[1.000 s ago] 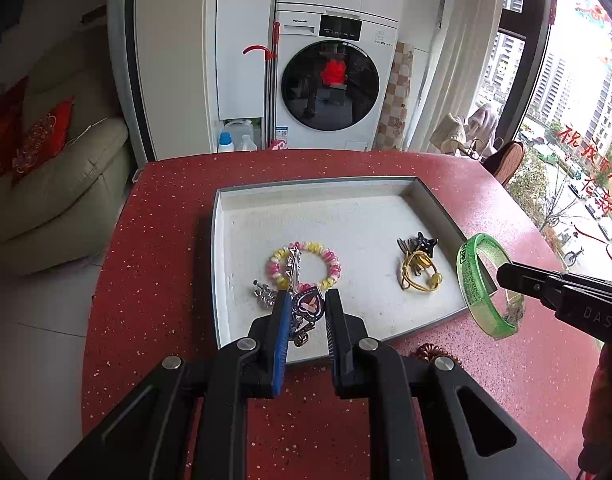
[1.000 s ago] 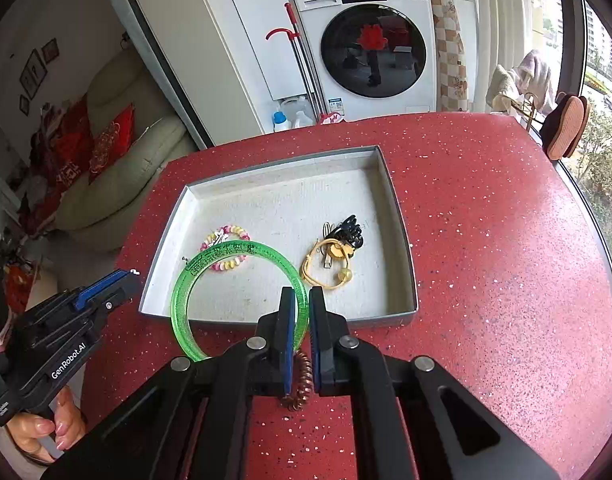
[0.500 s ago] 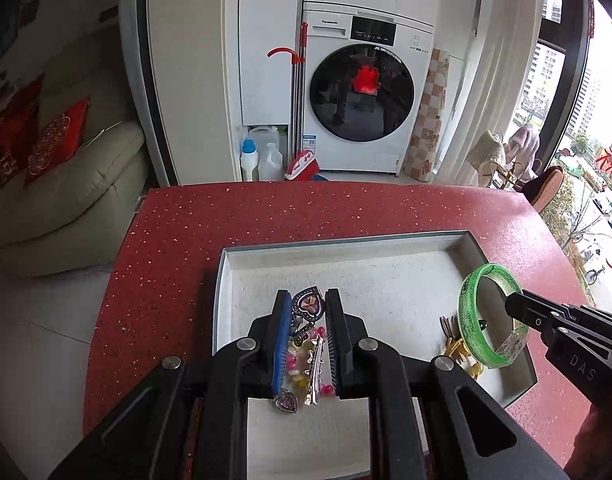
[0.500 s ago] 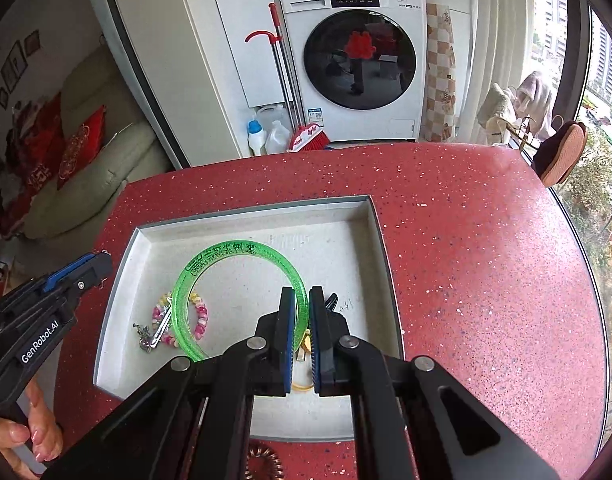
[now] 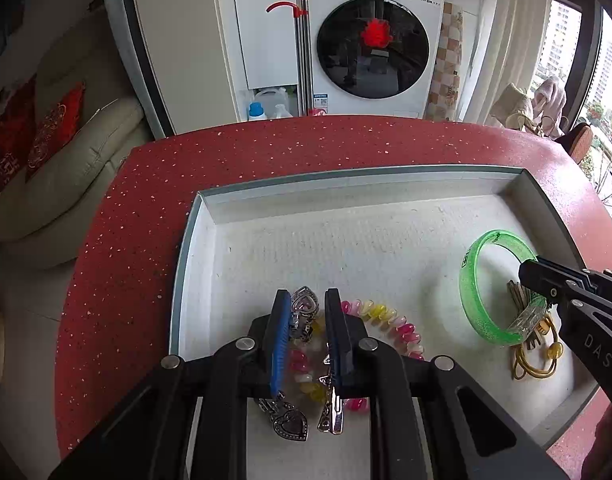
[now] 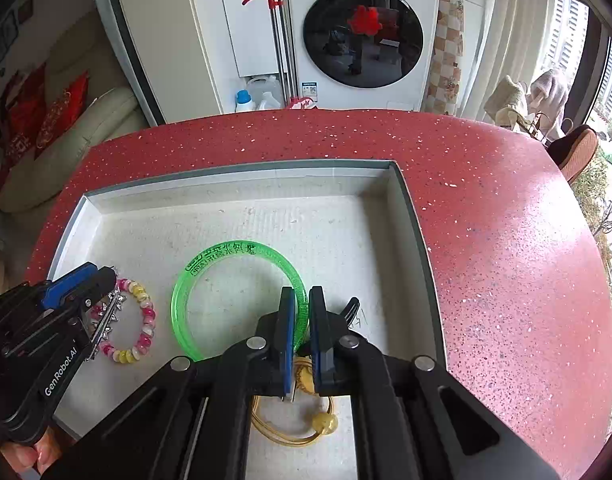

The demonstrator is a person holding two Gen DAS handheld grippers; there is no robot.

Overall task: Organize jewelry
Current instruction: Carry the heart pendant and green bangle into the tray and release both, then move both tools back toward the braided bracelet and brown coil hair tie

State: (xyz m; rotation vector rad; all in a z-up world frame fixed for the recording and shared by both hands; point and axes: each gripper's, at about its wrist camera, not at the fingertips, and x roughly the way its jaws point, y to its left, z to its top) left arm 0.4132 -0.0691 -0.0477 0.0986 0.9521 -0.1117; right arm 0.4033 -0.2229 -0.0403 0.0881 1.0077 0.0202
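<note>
Our right gripper (image 6: 302, 316) is closed on the rim of the green bangle (image 6: 210, 264), holding it over the floor of the grey tray (image 6: 242, 168), above the yellow cord with its bead (image 6: 325, 423). We judge the bangle light, rigid and rather slick, being clear plastic, so an edge pinch like this one suits it, though the smooth rim could pivot or slip between the pads if we tilt sharply. Our left gripper (image 5: 304, 320) has its fingers set narrow around a silver charm chain (image 5: 304, 304); the heart charm (image 5: 292, 426) and a small clip dangle beneath them, directly over the pink and yellow bead bracelet (image 5: 380, 318) lying in the tray. We cannot tell for sure whether the pads are pressing the chain or merely flanking it. The chain looks limp and light, so it will sag and swing from wherever we take it, and it could snag on the beads; a hold near its middle seems best. Both grippers point forward and downward over the near half of the tray, left one near the left wall, right one toward the right side, the red speckled table (image 6: 486, 200) around it.
</note>
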